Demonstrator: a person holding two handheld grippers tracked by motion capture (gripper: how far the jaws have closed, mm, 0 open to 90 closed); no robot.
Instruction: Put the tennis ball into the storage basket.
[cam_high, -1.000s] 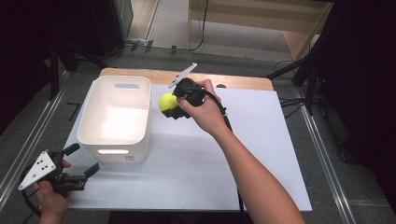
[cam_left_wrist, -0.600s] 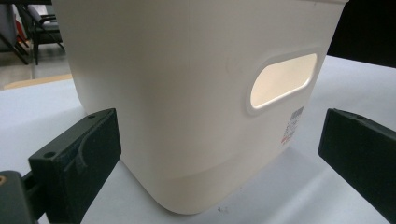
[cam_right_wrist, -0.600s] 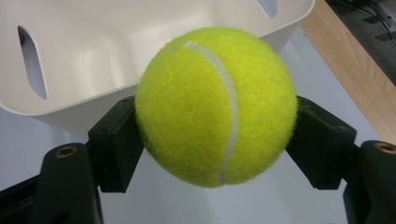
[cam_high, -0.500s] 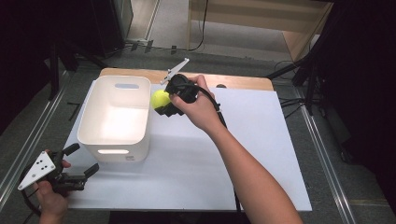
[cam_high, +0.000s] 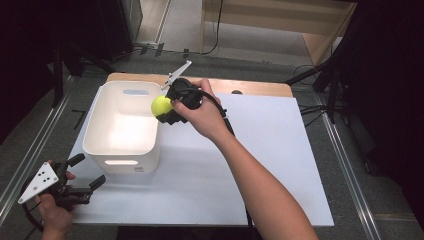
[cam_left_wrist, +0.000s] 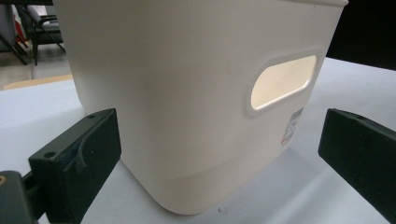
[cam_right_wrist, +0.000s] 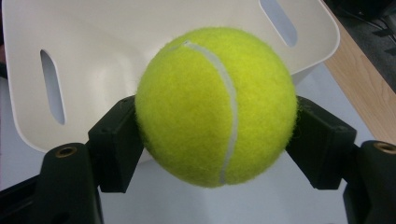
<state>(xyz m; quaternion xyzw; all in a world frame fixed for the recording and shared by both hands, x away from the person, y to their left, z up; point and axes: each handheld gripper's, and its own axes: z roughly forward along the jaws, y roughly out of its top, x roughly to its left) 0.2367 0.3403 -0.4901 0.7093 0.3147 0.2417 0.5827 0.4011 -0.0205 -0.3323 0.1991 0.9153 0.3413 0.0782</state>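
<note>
Pinching the tennis ball (cam_right_wrist: 215, 106) between both jaws, our right gripper (cam_high: 167, 107) holds it over the white bin's (cam_high: 121, 150) right rim; its seam reads in the right gripper view. Left gripper (cam_high: 85, 175) gapes beside the bin on the white table (cam_high: 270, 150); grey floor beyond.

From where I sit, this looks like a lab or test room set up for recording, not a home. My work table (cam_high: 280, 165) is a white sheet on a wooden board (cam_high: 250, 86), flanked by bare metal rails (cam_high: 30, 155). Cables (cam_high: 218, 35) trail over the grey floor (cam_high: 180, 20), dark stands (cam_high: 60, 65) crowd the edges, and an office chair (cam_left_wrist: 44, 23) stands behind.
</note>
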